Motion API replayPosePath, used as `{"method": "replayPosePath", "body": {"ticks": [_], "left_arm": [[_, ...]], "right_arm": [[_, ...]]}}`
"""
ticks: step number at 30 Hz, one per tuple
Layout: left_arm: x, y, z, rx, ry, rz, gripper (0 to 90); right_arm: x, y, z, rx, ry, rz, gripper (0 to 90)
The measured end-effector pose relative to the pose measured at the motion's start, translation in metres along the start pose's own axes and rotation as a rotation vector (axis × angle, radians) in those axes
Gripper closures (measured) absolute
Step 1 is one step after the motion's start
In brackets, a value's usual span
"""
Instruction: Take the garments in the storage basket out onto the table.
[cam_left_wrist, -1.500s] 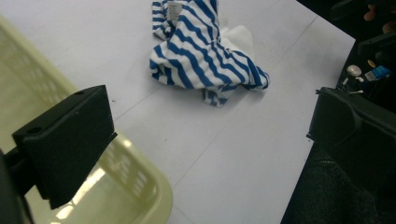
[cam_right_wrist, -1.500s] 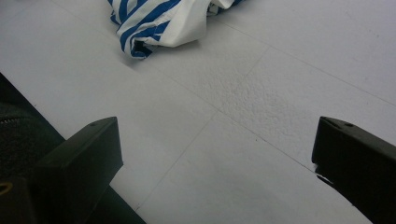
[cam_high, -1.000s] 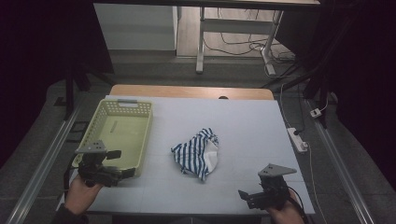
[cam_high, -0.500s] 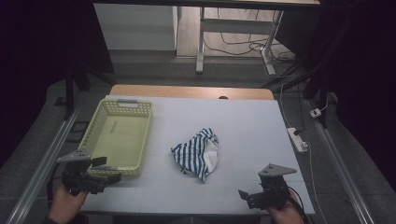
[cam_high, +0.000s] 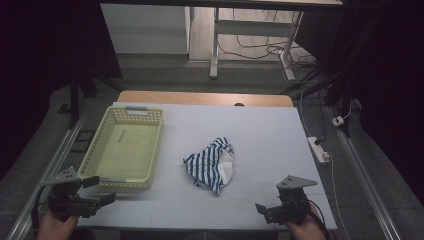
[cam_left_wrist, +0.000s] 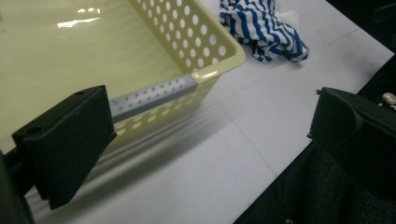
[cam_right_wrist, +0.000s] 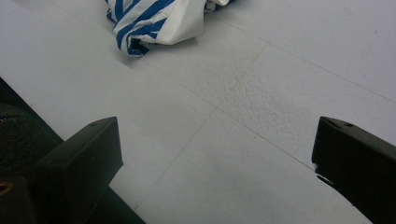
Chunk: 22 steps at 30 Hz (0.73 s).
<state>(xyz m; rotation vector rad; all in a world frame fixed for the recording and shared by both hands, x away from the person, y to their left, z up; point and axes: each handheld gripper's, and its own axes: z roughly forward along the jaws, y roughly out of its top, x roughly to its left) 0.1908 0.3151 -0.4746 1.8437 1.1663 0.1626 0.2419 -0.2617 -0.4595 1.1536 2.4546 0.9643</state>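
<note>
With both the left gripper (cam_high: 95, 192) and right gripper (cam_high: 267, 210) spread empty at the frame's bottom corners, probably bring either over the striped cloth (cam_high: 211, 163) crumpled mid-surface, right of the basket (cam_high: 95, 160), and pinch a raised fold.

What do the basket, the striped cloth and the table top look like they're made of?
The basket looks like pale yellow moulded plastic: glossy glare on its floor and rows of punched holes in its walls. The striped cloth seems a soft fabric, blue and white, crumpled in loose folds. The table top looks like matte white foam-like tiles with a pebbled grain and seams, though that's uncertain.
</note>
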Motion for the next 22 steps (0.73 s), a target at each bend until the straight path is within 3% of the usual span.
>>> {"method": "replayPosePath", "body": {"ticks": [11, 22], "left_arm": [[-0.001, -0.018, -0.012, 0.036, 0.052, -0.012, 0.0], [-0.003, -0.022, -0.015, 0.074, 0.079, -0.021, 0.0]], "right_arm": [[0.001, 0.0, 0.0, 0.005, -0.004, -0.001, 1.3], [0.0, 0.0, 0.001, 0.009, -0.007, -0.005, 1.3]]}}
